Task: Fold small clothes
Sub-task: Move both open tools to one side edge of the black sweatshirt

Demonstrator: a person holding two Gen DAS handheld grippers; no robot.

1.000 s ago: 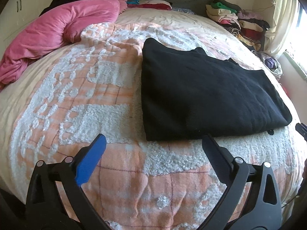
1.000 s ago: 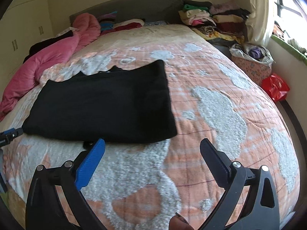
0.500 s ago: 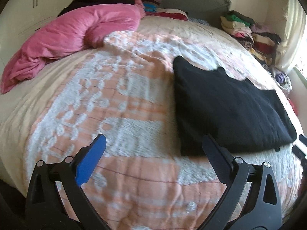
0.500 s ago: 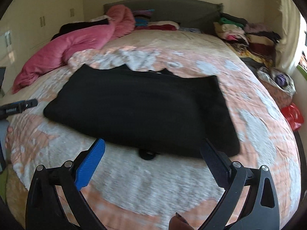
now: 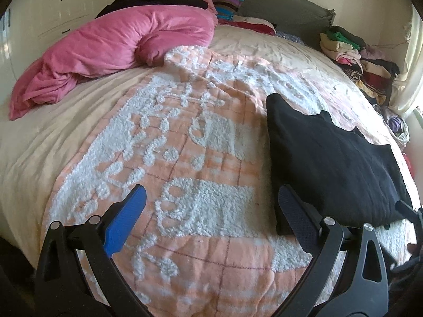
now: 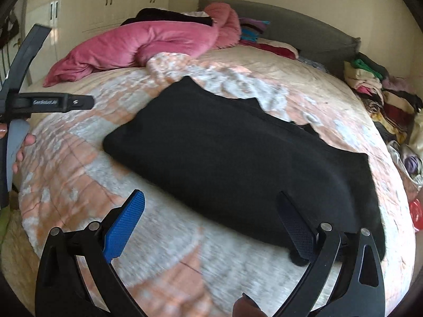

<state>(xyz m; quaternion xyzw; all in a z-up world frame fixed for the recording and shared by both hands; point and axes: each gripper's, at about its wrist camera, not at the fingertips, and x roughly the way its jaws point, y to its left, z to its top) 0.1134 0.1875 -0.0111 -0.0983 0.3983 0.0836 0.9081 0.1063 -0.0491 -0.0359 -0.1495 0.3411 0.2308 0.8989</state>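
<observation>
Black garment (image 6: pixel 238 163) folded flat on bedspread (image 5: pixel 185 158), left gripper (image 5: pixel 211 211) and right gripper (image 6: pixel 210 211) both spread wide — empty, above the cloth's near edge.

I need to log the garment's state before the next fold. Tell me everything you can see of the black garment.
The black garment is a soft, thick, matte knit-looking piece, already folded into a flat, roughly rectangular stack with notched points along its far edge. It lies on the peach-and-white blanket, right of the bed's middle. A small dark bit sticks out under its near edge. Neither the open left gripper nor the open right gripper holds it; the right one's dark finger overlaps its near edge.
</observation>
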